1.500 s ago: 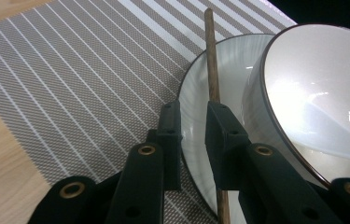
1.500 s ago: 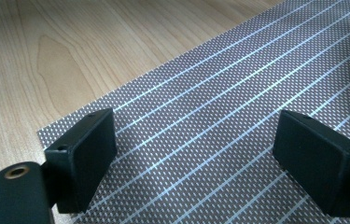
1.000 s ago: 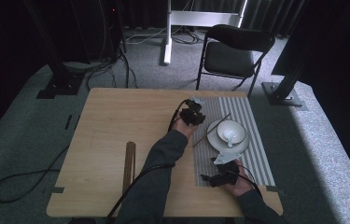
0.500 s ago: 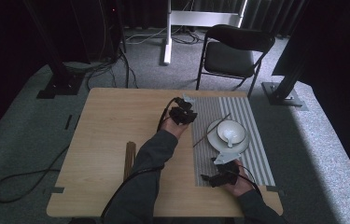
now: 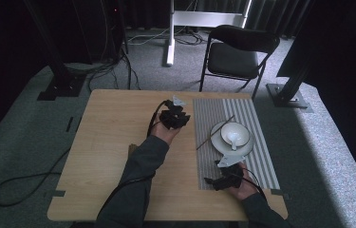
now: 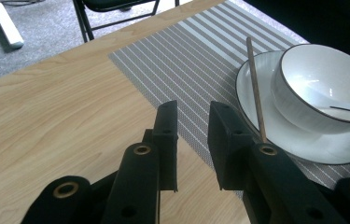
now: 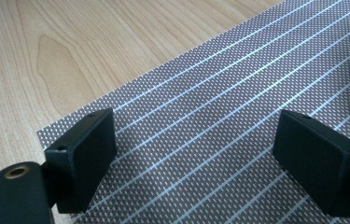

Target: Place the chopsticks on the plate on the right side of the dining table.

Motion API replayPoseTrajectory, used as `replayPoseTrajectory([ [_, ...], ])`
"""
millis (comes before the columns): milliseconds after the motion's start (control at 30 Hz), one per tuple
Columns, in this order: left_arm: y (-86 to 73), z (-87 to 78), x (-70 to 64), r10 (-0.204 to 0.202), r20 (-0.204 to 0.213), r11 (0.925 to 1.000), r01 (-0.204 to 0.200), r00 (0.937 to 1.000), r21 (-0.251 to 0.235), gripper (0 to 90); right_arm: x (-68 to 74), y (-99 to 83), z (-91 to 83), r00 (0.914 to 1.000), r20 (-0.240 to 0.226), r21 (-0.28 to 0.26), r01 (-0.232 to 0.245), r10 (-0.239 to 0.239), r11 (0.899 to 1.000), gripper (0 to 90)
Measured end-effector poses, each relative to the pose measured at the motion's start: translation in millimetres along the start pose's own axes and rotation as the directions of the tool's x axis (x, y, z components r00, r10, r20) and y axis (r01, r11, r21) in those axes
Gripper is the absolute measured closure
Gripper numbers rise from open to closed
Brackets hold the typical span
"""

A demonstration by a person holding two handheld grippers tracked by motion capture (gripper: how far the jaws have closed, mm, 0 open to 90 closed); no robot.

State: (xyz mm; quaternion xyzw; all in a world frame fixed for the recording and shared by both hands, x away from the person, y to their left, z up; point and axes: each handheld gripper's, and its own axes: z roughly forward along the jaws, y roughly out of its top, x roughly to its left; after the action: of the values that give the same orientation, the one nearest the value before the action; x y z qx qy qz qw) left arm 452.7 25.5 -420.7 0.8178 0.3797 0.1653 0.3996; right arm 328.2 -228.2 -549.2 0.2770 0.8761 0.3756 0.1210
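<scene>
High view: wooden worktop (image 5: 109,142) with a striped placemat (image 5: 256,156) on its right side.
Left gripper (image 6: 192,140): jaws slightly parted, empty, beside the chopstick (image 6: 255,88) (leaning on the plate (image 6: 256,116)).
Right gripper (image 7: 196,163): released wide above the placemat.
Bowl (image 5: 235,134): on the plate.

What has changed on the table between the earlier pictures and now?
The left gripper drew back from the chopstick, moving left off the striped mat and over the bare wood of the table. Its jaws stand a little apart and hold nothing. The right gripper stayed at the mat's near edge, open. The chopstick, bowl, plate and spoon kept their places.
</scene>
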Motion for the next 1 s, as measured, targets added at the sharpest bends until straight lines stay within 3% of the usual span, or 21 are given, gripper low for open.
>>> replayPoseTrajectory([
  [367, -13.5, -19.5, -0.7, 0.015, -0.004, 0.9997, -0.015, 0.9999, -0.02, 71.6, 0.0, 0.0, 0.1, 1.0, 0.0, 0.0, 0.0, 0.0, 1.0, 12.6],
  [1000, -36.3, -63.1, 11.9, -0.008, -0.045, 0.9988, 0.006, 0.999, -0.049, 69.6, -0.1, 0.0, 0.1, 1.0, 0.0, 0.001, 0.0, 0.0, 1.0, 12.5],
])
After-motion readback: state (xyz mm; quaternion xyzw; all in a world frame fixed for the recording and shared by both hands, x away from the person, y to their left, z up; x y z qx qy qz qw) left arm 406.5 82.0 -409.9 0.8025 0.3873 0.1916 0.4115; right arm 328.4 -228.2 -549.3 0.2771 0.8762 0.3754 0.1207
